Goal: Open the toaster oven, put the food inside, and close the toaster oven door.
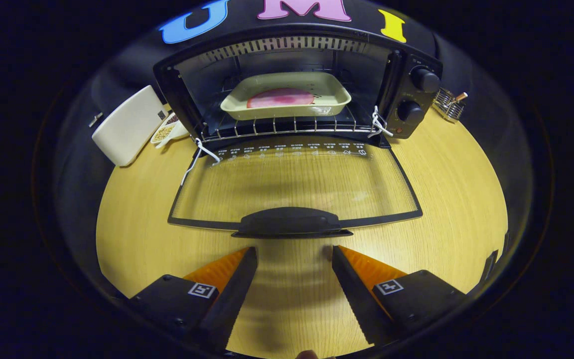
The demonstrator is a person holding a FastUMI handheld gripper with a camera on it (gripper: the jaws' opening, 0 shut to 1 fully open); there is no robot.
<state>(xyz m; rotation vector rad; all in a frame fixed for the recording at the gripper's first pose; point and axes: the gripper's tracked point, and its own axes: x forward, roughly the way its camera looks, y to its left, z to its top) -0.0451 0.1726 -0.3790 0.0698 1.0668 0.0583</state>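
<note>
A black toaster oven (297, 85) stands at the back of the wooden table with its glass door (297, 184) folded down flat toward me. On the wire rack (287, 127) inside rests a cream baking dish (287, 94) holding a pink slice of food (279, 98). The door's black handle (289, 222) lies just ahead of my fingertips. My gripper (294, 252) is open, its orange and black fingers (237, 271) spread wide with nothing between them, hovering over bare table below the handle.
Two black knobs (424, 80) sit on the oven's right panel. A white rectangular box (127, 124) and a small bowl of grains (167, 132) lie left of the oven. A small wire rack (449, 103) stands to its right. White cords (202, 149) hang at the door hinges.
</note>
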